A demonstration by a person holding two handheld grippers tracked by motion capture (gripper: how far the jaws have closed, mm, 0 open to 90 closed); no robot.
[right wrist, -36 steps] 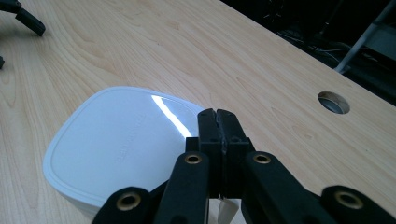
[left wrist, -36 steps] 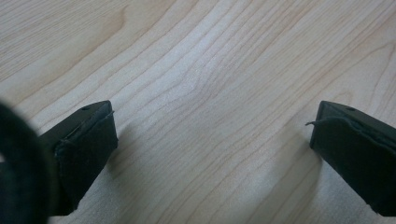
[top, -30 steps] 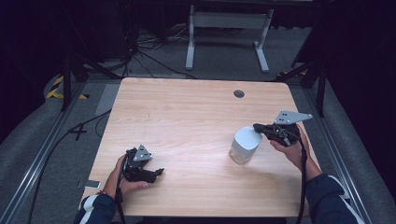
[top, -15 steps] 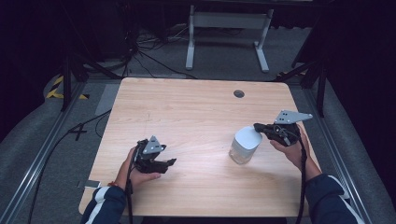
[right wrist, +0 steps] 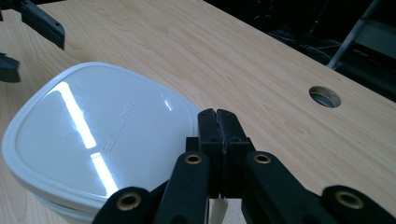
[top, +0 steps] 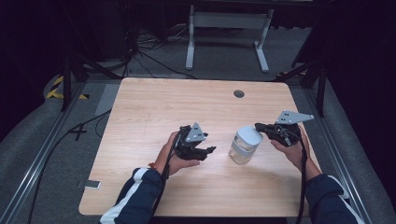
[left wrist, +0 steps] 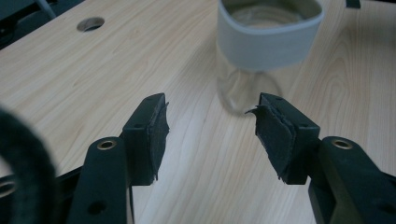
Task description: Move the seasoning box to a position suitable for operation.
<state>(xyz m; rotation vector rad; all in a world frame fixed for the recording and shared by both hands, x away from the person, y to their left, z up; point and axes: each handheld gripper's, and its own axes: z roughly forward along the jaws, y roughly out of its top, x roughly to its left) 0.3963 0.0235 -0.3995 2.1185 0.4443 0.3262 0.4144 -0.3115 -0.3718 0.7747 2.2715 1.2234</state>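
The right gripper (top: 262, 127), jaws pressed together, rests atop the jar (top: 244, 145), steadying its lid (right wrist: 98, 135); beside it the left gripper (left wrist: 210, 133), spread and empty, has been narrowing, likely to clasp the glass.

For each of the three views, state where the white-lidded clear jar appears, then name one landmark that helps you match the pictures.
High view: the jar stands right of centre on the table, between the two claws.
Left gripper view: the jar is at top centre, beyond the open jaws.
Right gripper view: the jar's lid lies at lower left, beside the shut jaws.
Shared landmark: the round hole in the tabletop.
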